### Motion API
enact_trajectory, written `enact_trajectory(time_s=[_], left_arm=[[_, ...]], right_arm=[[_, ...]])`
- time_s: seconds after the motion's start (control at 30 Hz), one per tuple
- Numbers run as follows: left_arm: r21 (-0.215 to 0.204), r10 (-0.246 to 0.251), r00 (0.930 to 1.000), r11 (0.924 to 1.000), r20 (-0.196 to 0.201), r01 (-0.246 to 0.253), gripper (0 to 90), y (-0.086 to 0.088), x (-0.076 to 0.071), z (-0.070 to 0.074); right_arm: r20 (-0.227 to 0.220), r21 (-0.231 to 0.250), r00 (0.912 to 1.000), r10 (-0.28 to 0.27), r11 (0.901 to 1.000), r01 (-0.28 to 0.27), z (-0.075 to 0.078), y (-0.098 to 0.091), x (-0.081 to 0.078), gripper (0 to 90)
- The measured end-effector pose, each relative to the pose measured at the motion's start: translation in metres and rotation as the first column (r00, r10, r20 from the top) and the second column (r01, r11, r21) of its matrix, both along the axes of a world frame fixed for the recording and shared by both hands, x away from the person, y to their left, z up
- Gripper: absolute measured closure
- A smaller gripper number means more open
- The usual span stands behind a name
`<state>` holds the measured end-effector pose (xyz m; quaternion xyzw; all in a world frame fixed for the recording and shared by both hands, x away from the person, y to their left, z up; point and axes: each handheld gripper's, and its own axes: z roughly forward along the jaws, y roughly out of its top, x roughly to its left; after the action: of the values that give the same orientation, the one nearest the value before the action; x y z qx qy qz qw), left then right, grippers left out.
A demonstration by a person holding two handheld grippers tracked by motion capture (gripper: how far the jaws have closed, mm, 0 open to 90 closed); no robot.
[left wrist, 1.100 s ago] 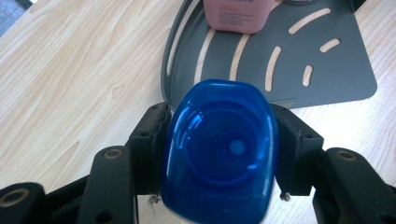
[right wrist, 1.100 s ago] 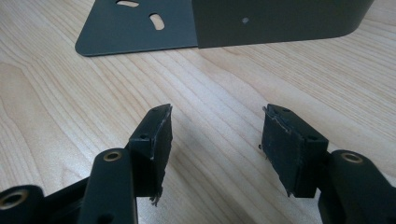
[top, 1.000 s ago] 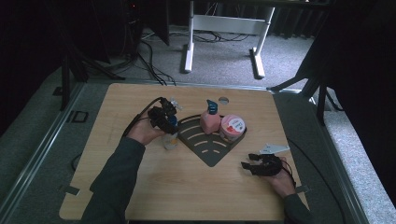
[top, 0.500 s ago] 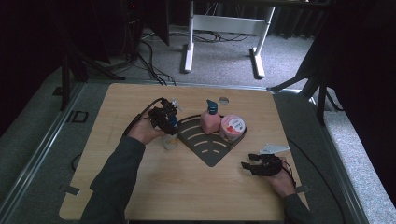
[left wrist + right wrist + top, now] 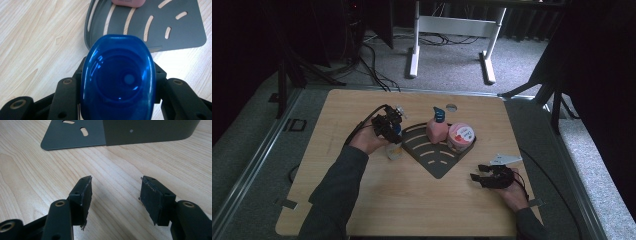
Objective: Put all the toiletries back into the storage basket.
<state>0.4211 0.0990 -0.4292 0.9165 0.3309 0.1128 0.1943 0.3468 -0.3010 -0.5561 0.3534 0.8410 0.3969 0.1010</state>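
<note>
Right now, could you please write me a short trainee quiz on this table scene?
1. True or false: the left hand-held gripper has the blue-capped bottle between its jaws.
2. What lies between the right hand-held gripper jaws?
3. What stands on the grey slotted tray: A) pink bottle and pink-lidded tub; B) two mugs?

Key: 1 true; 2 nothing, just bare table; 3 A.

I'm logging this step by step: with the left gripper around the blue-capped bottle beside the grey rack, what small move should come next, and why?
Probably finish closing, then lift the bottle straight up. The left gripper has just been closing, its jaws at both sides of the blue cap, and the bottle stands on the table just outside the slotted grey rack, where a pink bottle and a pink tub already sit. The right gripper rests open.
</note>
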Motion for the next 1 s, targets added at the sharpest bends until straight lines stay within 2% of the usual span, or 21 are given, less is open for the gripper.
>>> enact_trajectory(time_s=[0.1, 0.2, 1.0], left_arm=[[0.020, -0.010, 0.9999, 0.9997, -0.012, 0.010, 50.1, 0.000, 0.001, -0.001], [0.018, -0.008, 0.9999, 0.9998, -0.014, 0.008, 49.5, 0.000, 0.002, -0.001], [0.081, -0.028, 0.9936, 0.9960, -0.110, 0.037, 49.2, -0.002, 0.011, -0.012]], right_arm=[[0.000, 0.000, 1.0000, 0.000, 1.0000, 0.000, 0.000, 0.000, 0.000, 42.4], [0.000, 0.000, 1.0000, 0.000, 1.0000, 0.000, 0.000, 0.000, 0.000, 42.4], [0.000, 0.000, 1.0000, 0.001, 1.0000, -0.001, 0.000, 0.000, 0.000, 42.3]])
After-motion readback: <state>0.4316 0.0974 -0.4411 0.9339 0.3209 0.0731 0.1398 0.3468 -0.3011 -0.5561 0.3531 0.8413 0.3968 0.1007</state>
